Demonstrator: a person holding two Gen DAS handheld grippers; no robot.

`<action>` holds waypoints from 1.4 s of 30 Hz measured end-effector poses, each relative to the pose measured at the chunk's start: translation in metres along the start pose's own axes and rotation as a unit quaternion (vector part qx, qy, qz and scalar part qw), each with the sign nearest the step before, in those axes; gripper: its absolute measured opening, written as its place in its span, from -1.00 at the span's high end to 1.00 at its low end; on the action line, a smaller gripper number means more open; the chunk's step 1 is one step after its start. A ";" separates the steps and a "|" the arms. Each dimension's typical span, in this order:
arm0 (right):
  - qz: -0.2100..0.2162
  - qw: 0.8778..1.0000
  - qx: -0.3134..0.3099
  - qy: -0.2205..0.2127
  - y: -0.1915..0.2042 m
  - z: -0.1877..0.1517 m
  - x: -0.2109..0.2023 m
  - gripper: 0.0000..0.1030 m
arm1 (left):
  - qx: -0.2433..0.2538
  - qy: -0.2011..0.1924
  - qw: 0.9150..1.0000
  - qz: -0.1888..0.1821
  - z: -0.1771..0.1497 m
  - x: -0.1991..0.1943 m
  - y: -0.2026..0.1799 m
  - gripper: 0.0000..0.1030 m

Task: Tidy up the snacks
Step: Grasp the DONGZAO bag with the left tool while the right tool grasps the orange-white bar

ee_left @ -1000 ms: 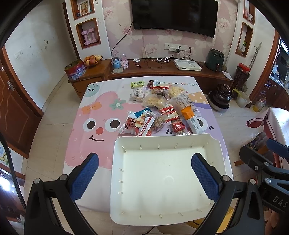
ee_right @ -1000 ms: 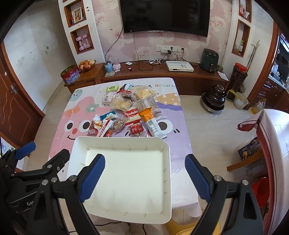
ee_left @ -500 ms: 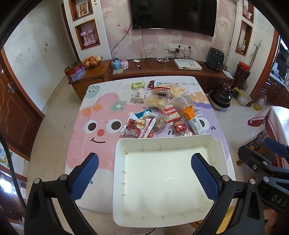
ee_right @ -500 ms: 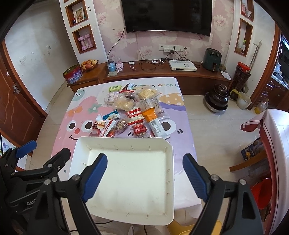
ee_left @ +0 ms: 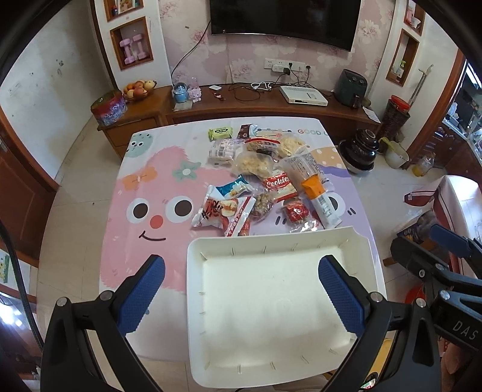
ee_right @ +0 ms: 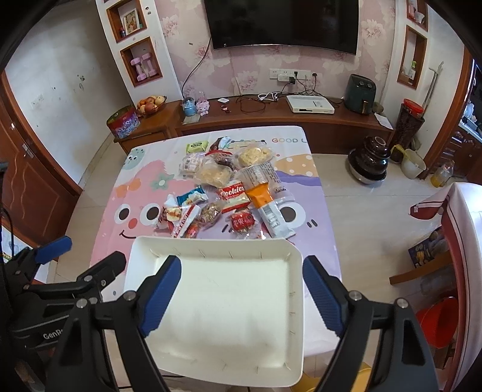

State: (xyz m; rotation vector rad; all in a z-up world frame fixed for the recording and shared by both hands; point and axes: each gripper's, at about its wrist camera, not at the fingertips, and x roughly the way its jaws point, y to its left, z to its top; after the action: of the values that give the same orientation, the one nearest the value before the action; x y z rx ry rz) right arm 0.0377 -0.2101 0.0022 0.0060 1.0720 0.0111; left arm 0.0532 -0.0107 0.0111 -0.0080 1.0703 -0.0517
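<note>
Table: the table (ee_left: 126, 241) wears a cartoon cloth with a pink, big-eyed face and a purple patch on its right side.
Tray: a white tray (ee_left: 271, 304) sits at the near edge of the table, nothing inside it; its near rim hangs past the table edge.
Snacks: the snacks (ee_left: 265, 184) lie in a loose pile just beyond the tray's far rim, all outside it. Among them are a red Cookies packet (ee_left: 278, 184), an orange-and-white tube pack (ee_left: 317, 196), a green packet (ee_left: 220, 133) at the far end, and clear bags of pale pieces.
Room: a long wooden cabinet (ee_left: 271, 105) runs behind the table under a wall TV (ee_left: 283, 21); a fruit bowl (ee_left: 138, 90) and a round tin (ee_left: 108, 108) stand at its left end. The floor is pale tile.
Left claw: the left claw (ee_left: 241, 289) hangs above the tray's left part with blue pads wide apart, holding and touching nothing.
Right claw: the right claw (ee_right: 241, 289) hovers over the tray's right part, jaws wide but closing, with only air between them above the tray.
</note>
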 end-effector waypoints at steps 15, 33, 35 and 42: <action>-0.020 0.999 -0.030 -0.006 0.000 0.050 0.029 -0.62 | 0.032 -0.012 0.999 0.025 0.042 0.045 0.015 -0.97; -0.034 0.994 -0.041 0.094 -0.033 0.103 0.165 -0.62 | 0.021 0.150 0.988 -0.022 0.063 0.211 0.062 -0.97; -0.034 0.992 -0.037 0.115 -0.038 0.106 0.185 -0.62 | 0.007 0.168 0.985 -0.027 0.062 0.228 0.063 -0.97; -0.029 0.980 -0.053 0.188 -0.057 0.095 0.253 -0.62 | -0.013 0.188 0.982 -0.027 0.066 0.267 0.061 -0.97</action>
State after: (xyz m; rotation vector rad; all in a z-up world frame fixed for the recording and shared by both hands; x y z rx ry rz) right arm 0.2425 -0.2641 -0.1751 -0.1279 1.4480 0.0171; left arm 0.2419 0.0364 -0.1934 -0.0527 1.4485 -0.0904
